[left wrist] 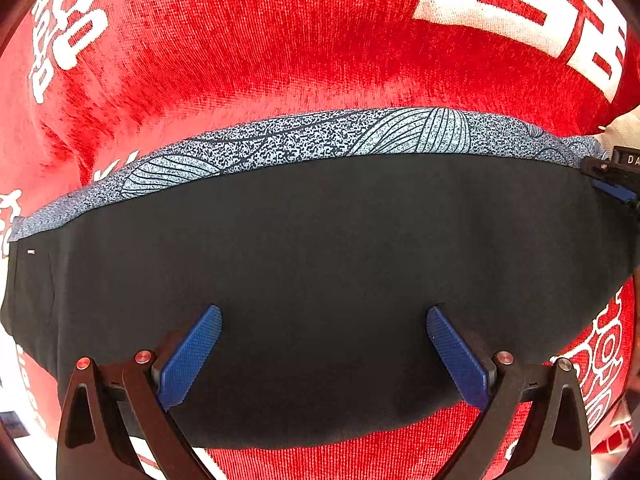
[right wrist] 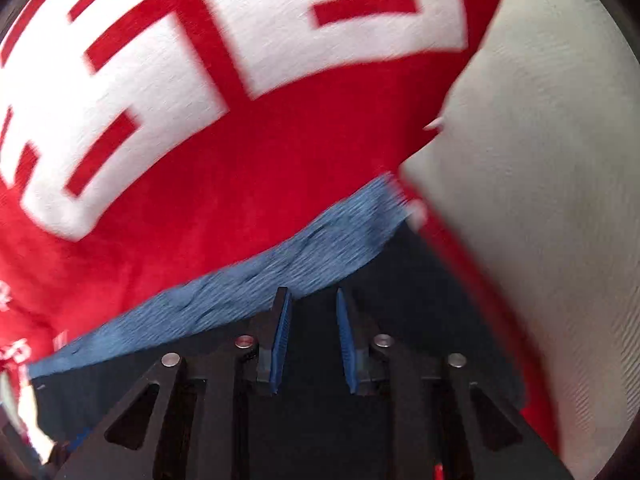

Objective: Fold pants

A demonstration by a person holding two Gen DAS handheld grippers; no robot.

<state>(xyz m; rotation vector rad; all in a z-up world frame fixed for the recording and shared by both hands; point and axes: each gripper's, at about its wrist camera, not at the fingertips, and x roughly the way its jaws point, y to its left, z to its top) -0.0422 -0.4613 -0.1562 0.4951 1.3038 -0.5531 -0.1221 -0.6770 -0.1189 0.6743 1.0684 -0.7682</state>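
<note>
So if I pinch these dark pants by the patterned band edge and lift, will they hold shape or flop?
Probably flop: the pants lie flat and limp on the red blanket, with no stiff creases. The patterned band looks thin, so a pinch should hold, but the rest would likely drape and trail. The plush blanket may drag on them if they are pushed.

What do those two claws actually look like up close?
Both look alike. The left claw has two flat blue pads with a fine grid texture, mounted on black angular metal brackets with triangular cut-outs and round silver bolts. The right claw shows the same blue pads edge-on, on matching black brackets. No cables or sleeves show.
</note>
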